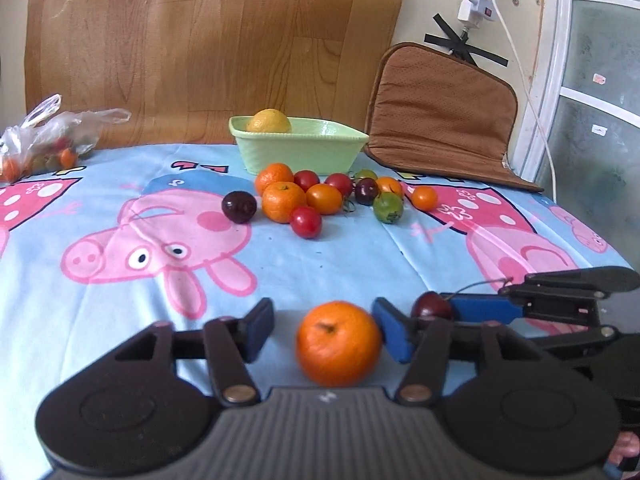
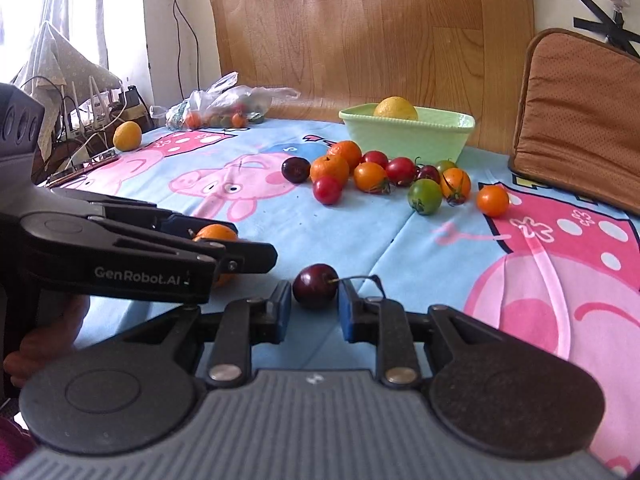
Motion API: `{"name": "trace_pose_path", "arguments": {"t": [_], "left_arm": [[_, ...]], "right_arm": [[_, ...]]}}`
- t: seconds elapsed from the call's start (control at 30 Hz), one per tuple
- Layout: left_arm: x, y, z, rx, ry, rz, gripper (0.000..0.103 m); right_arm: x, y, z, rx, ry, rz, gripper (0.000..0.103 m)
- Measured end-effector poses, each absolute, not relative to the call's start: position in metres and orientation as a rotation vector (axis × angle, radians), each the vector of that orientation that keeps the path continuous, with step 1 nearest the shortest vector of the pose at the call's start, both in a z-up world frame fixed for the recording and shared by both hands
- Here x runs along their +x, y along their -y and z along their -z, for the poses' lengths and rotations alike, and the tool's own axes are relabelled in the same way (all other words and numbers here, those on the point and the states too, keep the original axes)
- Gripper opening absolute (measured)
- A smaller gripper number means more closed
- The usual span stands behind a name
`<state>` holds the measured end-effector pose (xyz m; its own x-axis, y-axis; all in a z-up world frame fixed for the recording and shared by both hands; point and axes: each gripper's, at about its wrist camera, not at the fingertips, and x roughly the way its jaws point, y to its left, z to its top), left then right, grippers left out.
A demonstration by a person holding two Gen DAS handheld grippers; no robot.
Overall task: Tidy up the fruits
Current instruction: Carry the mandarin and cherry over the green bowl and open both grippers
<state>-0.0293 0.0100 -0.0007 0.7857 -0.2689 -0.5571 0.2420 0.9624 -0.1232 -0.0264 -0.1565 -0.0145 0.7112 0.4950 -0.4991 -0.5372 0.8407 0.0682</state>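
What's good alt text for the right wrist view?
Right gripper, jaws open, straddles a dark red stemmed cherry on a blue cartoon-pig tablecloth. The left gripper reaches in beside it around a small orange mandarin. Behind: loose tomatoes and a pale green bowl.

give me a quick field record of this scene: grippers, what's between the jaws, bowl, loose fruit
left gripper: jaws open, either side of an orange on the tablecloth, gap on one side
right gripper: jaws open, a dark cherry between them, small gaps both sides
green bowl: far side of table, holds a yellow fruit
loose pile: oranges and red, orange, green and dark small fruit in front of the bowl
plastic bag: far left, more fruit inside
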Motion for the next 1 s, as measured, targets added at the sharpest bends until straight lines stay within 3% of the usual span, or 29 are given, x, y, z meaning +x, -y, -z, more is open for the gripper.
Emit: {"name": "trace_pose_path", "arguments": {"t": [0.23, 0.3, 0.37, 0.47, 0.5, 0.53, 0.77, 1.0], "left_arm": [[-0.046, -0.02, -0.003, -0.038, -0.583, 0.264, 0.064], [-0.049, -0.02, -0.005, -0.026, -0.578, 0.268, 0.061], [-0.05, -0.018, -0.005, -0.021, -0.579, 0.287, 0.049], [-0.05, -0.015, -0.003, -0.02, -0.578, 0.318, 0.041], [-0.049, -0.013, -0.003, -0.01, -0.577, 0.321, 0.041], [-0.048, -0.012, -0.003, 0.0, -0.574, 0.323, 0.041], [-0.018, -0.009, -0.026, -0.04, -0.536, 0.405, 0.04], [0.069, 0.008, -0.061, -0.012, -0.445, 0.41, 0.04]], "right_arm": [[-0.028, 0.152, 0.016, -0.126, -0.519, -0.596, 0.047], [-0.028, 0.153, 0.015, -0.123, -0.52, -0.593, 0.047], [-0.029, 0.153, 0.016, -0.131, -0.516, -0.58, 0.047], [-0.032, 0.152, 0.016, -0.146, -0.506, -0.57, 0.045], [-0.034, 0.152, 0.016, -0.153, -0.499, -0.571, 0.03], [-0.035, 0.152, 0.016, -0.156, -0.496, -0.571, 0.025], [-0.014, 0.163, 0.003, -0.065, -0.476, -0.545, 0.025], [0.049, 0.151, -0.029, -0.116, -0.341, -0.481, 0.025]]}}
